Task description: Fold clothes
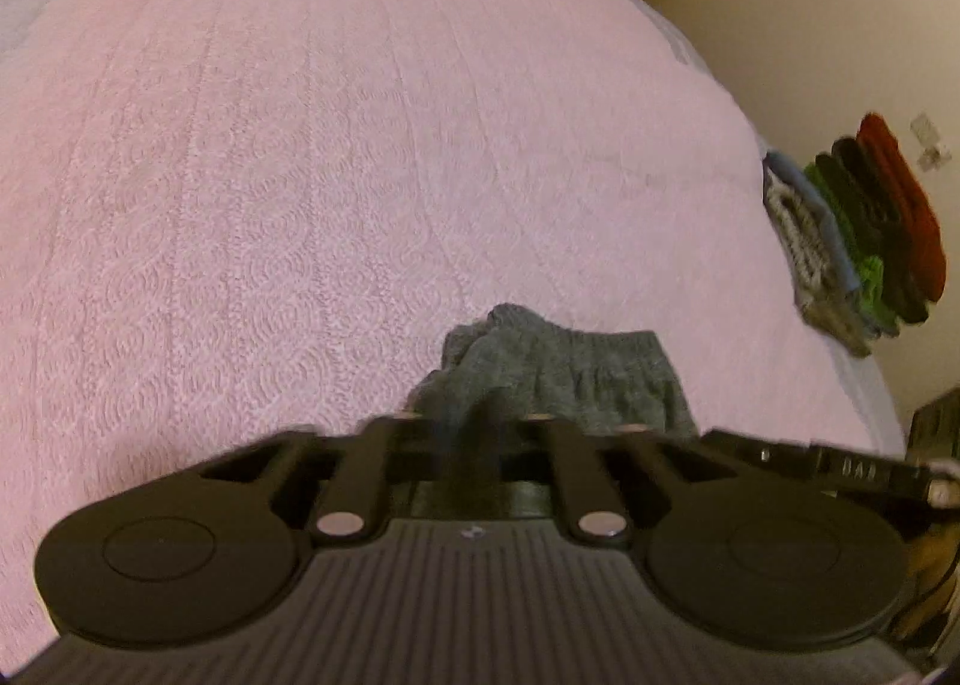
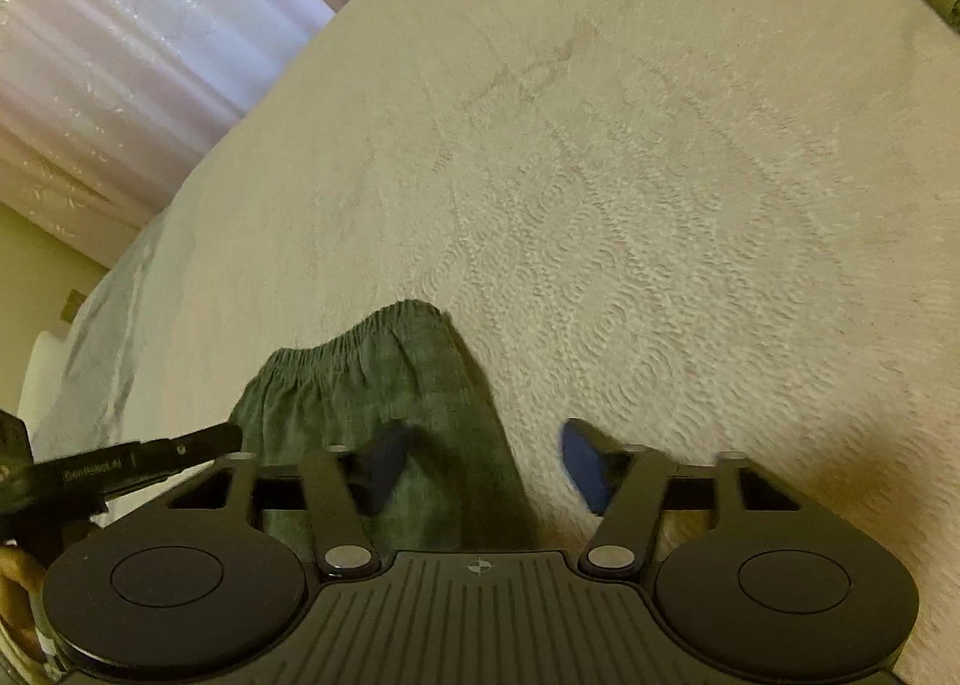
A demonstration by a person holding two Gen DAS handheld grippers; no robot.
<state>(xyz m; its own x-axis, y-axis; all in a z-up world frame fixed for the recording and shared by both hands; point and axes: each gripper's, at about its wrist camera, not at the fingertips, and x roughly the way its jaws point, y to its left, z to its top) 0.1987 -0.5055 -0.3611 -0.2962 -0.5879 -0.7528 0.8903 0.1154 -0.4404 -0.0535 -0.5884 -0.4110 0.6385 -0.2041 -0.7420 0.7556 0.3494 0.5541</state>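
Grey garment (image 1: 558,379) bunched low centre on the pink bed (image 1: 300,175), unfolded; left gripper (image 1: 474,421) pinching it, right gripper (image 2: 480,469) fingers spread over its edge; folded stack (image 1: 852,241) at right edge suggests several done.

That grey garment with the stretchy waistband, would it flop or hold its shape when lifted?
Probably floppy: the grey garment bunches into soft folds where the left gripper pinches it. It looks thin, so likely light. The textured bedspread may drag on it rather than let it slide.
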